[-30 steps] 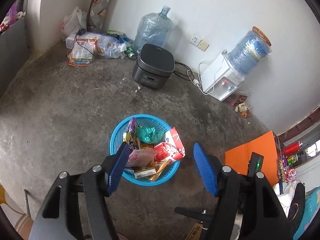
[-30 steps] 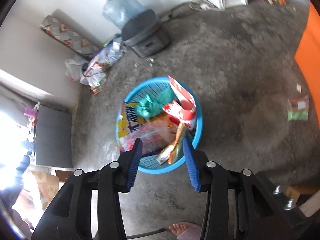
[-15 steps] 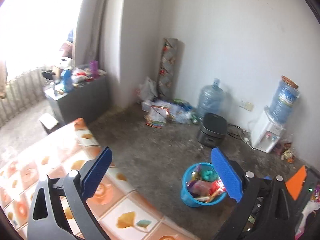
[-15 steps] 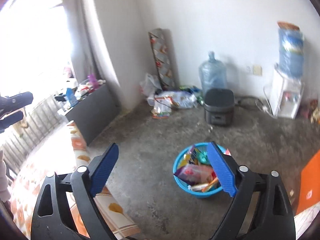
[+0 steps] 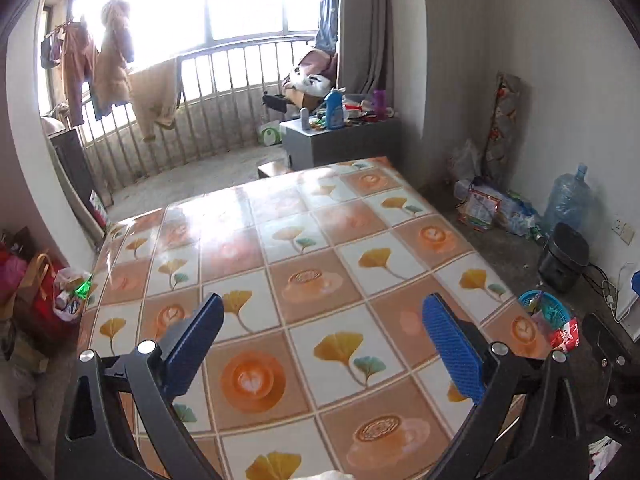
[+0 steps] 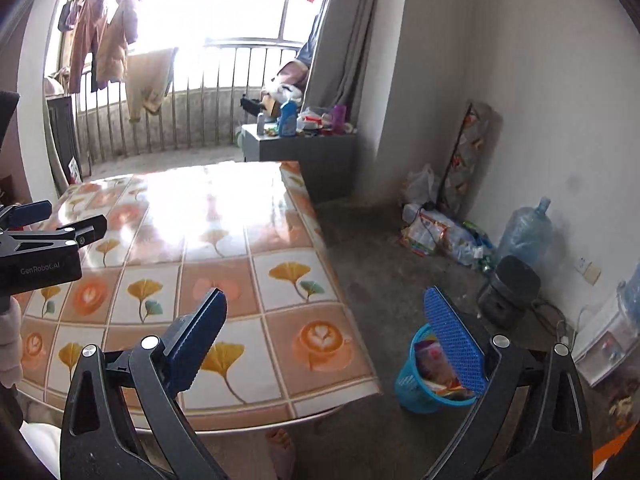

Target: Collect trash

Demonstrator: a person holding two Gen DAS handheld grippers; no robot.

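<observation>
We're holding left gripper (image 5: 322,344) wide open and empty over the tiled table (image 5: 304,248), right gripper (image 6: 326,342) spread wide too, nothing between its fingers, blue trash basket (image 6: 418,390) sitting full of wrappers on the concrete floor (image 6: 384,276), just beside the table's corner.

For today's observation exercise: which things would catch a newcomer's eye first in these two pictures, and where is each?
The table, covered in an orange cloth printed with ginkgo leaves and coffee cups, fills the middle. A blue trash basket stuffed with wrappers stands on the concrete floor to its right. Behind, clothes hang at the bright barred window.
</observation>
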